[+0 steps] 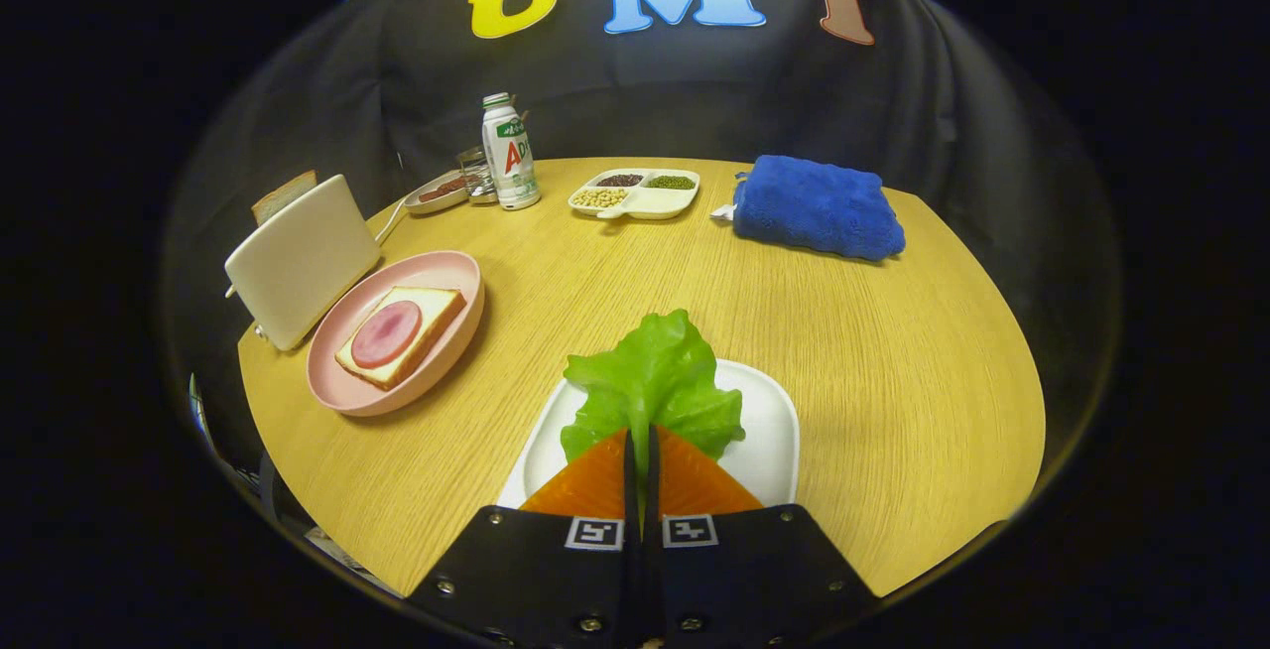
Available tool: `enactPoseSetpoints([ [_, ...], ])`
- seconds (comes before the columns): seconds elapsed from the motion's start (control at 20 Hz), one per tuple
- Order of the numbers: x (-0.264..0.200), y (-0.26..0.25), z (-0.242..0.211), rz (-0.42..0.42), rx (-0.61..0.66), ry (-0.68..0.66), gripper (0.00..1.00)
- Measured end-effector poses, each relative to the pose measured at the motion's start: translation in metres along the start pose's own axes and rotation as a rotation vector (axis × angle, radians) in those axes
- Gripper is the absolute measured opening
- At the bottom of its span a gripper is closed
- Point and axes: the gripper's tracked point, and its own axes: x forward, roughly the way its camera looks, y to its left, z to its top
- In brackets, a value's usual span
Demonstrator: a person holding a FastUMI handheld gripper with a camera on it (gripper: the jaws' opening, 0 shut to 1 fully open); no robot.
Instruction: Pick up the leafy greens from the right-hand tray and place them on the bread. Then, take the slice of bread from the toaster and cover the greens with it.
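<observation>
The jaws of the gripper [641, 451] are pressing together on the stem end of the ruffled green lettuce leaf [655, 381], clenching it from both sides. The leaf is lying over the white rounded-square tray [769, 431], which is sitting on the round pale wooden worktop [843, 331]. Off to the left, a pink round plate [337, 386] is carrying a square slice of bread [427, 307] topped with a round pink slice of ham [385, 333]. Just behind the plate, a cream toaster [303, 257] is holding another bread slice [283, 194] upright in its slot.
</observation>
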Motion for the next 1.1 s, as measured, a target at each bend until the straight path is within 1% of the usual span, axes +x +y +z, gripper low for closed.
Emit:
enactPoseSetpoints([
  [0.2,-0.016,0.013,0.023,0.027,0.007,-0.045,0.00],
  [0.5,-0.027,0.058,0.061,0.083,-0.055,-0.099,0.00],
  [0.8,-0.007,0.123,0.081,0.165,-0.130,-0.091,0.00],
  [1.1,0.025,0.183,0.087,0.233,-0.194,-0.063,0.00],
])
